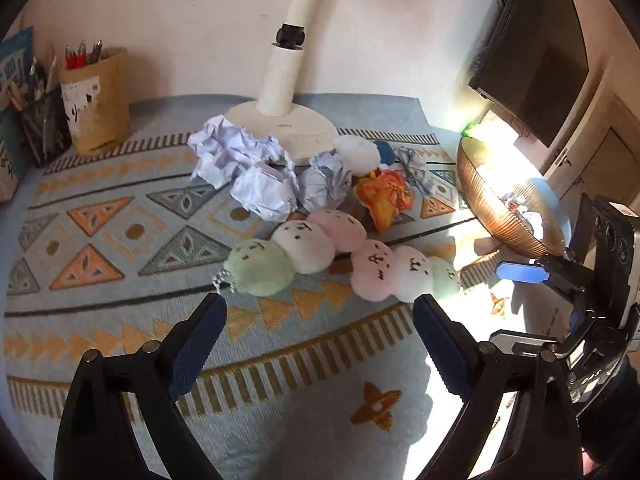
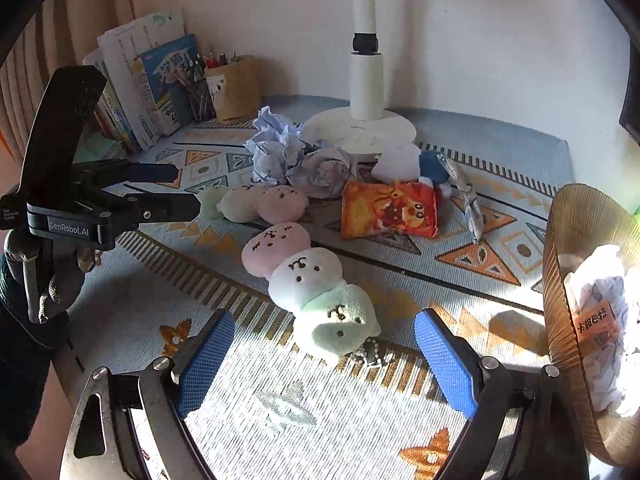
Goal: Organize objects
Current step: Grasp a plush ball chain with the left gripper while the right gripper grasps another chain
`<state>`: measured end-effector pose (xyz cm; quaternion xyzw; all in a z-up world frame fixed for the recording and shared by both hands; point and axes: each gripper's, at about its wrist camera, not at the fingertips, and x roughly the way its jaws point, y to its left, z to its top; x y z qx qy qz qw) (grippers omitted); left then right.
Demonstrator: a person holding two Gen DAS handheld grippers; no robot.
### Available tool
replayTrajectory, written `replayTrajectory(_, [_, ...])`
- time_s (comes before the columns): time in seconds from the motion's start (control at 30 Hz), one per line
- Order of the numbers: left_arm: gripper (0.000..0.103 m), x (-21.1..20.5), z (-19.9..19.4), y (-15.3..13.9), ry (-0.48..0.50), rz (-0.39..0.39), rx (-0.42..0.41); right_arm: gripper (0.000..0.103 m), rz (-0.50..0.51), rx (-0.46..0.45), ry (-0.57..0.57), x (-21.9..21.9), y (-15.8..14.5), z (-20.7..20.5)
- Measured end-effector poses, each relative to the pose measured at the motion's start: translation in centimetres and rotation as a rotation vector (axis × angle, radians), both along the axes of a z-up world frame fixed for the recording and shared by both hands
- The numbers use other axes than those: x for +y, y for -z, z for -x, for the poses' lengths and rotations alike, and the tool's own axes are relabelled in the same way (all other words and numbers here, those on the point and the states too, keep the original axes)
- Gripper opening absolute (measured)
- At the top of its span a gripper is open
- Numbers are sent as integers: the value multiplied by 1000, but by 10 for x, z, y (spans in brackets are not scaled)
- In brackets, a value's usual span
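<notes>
The left hand-held gripper (image 1: 320,316) hangs over the patterned surface (image 1: 120,240) with its two fingers wide apart and nothing between them. Just past its tips lie two plush dango toys, each made of a pink, a white and a green ball: the far dango toy (image 1: 292,244) and the near dango toy (image 1: 404,272). The right hand-held gripper (image 2: 324,334) also has its fingers apart, and the green end of the near dango toy sits between its tips, but the blue pads (image 2: 208,360) do not touch it. Behind the toys sit crumpled paper balls (image 1: 248,164), an orange plush snack bag (image 2: 388,210) and the round base of a white lamp (image 1: 288,128). A brown ribbed bowl (image 2: 560,280) stands on the right with crumpled paper inside. Books (image 2: 140,76) and a pen holder (image 1: 98,100) stand in the far left corner
</notes>
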<state>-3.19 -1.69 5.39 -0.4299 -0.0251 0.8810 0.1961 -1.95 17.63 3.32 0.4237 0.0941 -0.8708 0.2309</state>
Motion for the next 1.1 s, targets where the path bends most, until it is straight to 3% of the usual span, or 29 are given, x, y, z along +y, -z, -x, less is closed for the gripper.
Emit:
replayTrajectory(0.07, [94,1,21,4,25,76,21,79,-42,-22,-35,-4,11,16])
replayTrajectory(0.23, [93,-1,56,21,204,80,-52,77,-51,-52,-92,-16,27,34])
replayTrajectory(0.27, [93,2,60,24,231,87,-58,73,-49,-60,-100,-18,29,36])
replayTrajectory(0.3, [90,6,62,27,252,96,-71,63,-50,-74,-109,-20,32,37])
replayTrajectory(0.4, [85,17,64,36,258,138,-67,58,-83,-31,-85,-23,31,27])
replayTrajectory(0.47, [65,15,57,34,253,114,-53,57,-75,-34,-38,-18,30,20])
replayTrajectory(0.5, [56,13,55,33,235,91,-61,57,-64,-40,2,-14,28,15])
replayTrajectory(0.57, [56,7,46,33,151,55,-62,57,-44,-51,110,-1,24,4])
replayTrajectory(0.67, [55,10,19,28,30,76,-41,57,-8,-69,327,29,18,-10])
replayTrajectory(0.73, [55,12,-2,22,-119,99,-30,57,42,-94,433,47,18,-19])
replayTrajectory(0.8, [55,14,-24,17,-236,78,-32,59,104,-150,468,57,24,-22])
replayTrajectory(0.87, [55,22,-42,19,-290,74,-31,60,145,-144,478,61,21,-27])
replayTrajectory(0.93, [57,32,-51,24,-302,101,-29,68,220,-198,448,65,20,-30])
replayTrajectory(1.0, [62,38,-54,30,-242,83,-57,73,275,-222,396,66,18,-38])
replayTrajectory(1.1, [69,36,-64,30,-168,28,-83,73,235,-207,343,62,17,-52])
